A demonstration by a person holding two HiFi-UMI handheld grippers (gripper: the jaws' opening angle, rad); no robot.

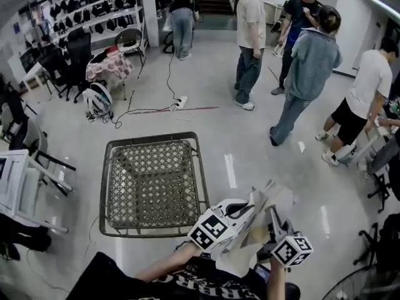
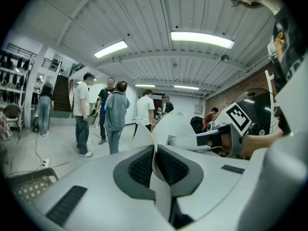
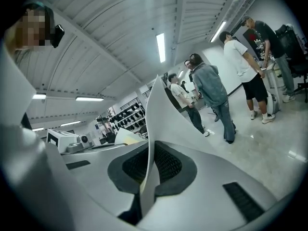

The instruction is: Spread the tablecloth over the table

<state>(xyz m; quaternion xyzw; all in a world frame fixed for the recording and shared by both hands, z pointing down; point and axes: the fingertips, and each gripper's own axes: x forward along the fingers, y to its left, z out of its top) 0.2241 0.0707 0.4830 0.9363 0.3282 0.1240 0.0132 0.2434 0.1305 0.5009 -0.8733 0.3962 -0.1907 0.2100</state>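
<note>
The tablecloth (image 1: 265, 205), a pale sheet still bunched and folded on itself, hangs in the air close to our body, low and to the right in the head view, and not yet over the table (image 1: 153, 186). We hold it with both tongs. The left gripper (image 2: 155, 163) has its dark pads closed tight on one thin fold of the cloth, which rises from between them in a curling edge. The right gripper (image 3: 150, 170) is pinched the same way on another fold, a tall white flap standing up out of its jaws. The two tools sit near each other, with the crumpled cloth gathered between them, so the sheet has not been opened out.

The table stands on the grey floor (image 1: 250, 161) ahead and to the left of the cloth. Its woven top inside a dark metal frame is bare, and no part of the cloth touches it. By our reading the task is at an early stage: the cloth is picked up and gripped at two places, while the carrying across, the pulling apart of the two holds, the laying down and the smoothing are all left to do.

Beyond the table a group of people (image 1: 309, 74) stands talking, well apart from it, and a cable (image 1: 169, 74) trails across the floor.
</note>
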